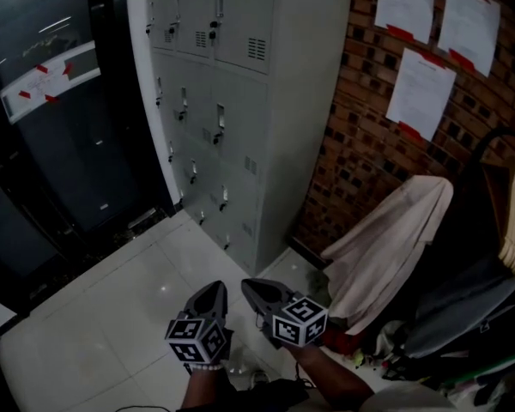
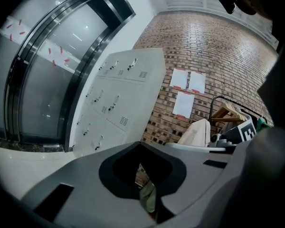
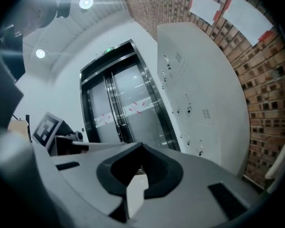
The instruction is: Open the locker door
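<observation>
A tall grey locker cabinet (image 1: 232,101) stands against the brick wall, and all the doors I can see are closed, each with a small latch handle (image 1: 219,124). It also shows in the left gripper view as the cabinet (image 2: 118,99) and in the right gripper view as the cabinet (image 3: 199,89). Both grippers are low in the head view, well short of the lockers. The left gripper (image 1: 216,288) (image 2: 138,146) is shut with nothing in it. Beside it, the right gripper (image 1: 251,286) (image 3: 141,148) is also shut and empty.
Dark lift doors (image 1: 60,127) are left of the lockers. A brick wall (image 1: 360,161) with taped papers (image 1: 421,93) is on the right. A beige garment (image 1: 395,247) hangs over a clothes rack (image 1: 511,213) at the right. Pale floor tiles (image 1: 112,316) lead to the cabinet.
</observation>
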The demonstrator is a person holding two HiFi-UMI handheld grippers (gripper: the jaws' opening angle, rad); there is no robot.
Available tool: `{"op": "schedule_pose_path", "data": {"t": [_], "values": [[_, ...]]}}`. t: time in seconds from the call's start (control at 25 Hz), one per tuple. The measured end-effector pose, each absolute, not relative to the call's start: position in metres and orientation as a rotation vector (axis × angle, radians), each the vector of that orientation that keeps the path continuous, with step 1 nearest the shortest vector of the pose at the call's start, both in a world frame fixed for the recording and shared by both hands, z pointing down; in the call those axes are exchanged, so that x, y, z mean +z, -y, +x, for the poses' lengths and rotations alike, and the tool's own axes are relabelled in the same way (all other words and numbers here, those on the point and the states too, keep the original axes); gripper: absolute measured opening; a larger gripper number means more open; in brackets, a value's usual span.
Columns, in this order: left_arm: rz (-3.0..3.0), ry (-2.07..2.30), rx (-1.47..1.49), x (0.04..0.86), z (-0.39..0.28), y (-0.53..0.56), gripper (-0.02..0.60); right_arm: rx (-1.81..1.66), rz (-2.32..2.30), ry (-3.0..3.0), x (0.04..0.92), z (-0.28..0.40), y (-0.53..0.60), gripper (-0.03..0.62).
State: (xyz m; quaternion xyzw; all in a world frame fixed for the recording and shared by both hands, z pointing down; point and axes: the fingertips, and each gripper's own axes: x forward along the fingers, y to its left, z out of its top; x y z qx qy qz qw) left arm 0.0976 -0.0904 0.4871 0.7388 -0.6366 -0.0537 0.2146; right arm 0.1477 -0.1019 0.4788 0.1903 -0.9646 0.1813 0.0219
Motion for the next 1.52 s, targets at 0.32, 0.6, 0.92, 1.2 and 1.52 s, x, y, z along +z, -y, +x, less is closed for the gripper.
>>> {"op": "schedule_pose_path", "data": {"t": [0.32, 0.6, 0.92, 1.2, 1.52], "values": [[2.128, 1.676, -0.152, 0.483, 0.047, 0.153, -0.011, 0.469, 0.771, 3.003, 0.467, 0.102, 0.166, 0.027], [2.182, 1.632, -0.153, 0.470, -0.037, 0.212, -0.011, 0.455, 0.944, 2.991, 0.455, 0.025, 0.232, 0.198], [2.267, 1.540, -0.116, 0.451, -0.114, 0.260, -0.011, 0.420, 1.143, 2.965, 0.434, -0.047, 0.282, 0.202], [2.293, 1.462, -0.100, 0.458, -0.150, 0.285, -0.011, 0.402, 1.301, 2.908, 0.433, -0.073, 0.312, 0.204], [2.268, 1.439, -0.115, 0.465, -0.188, 0.305, -0.011, 0.409, 1.327, 2.883, 0.436, -0.114, 0.341, 0.232]]}}
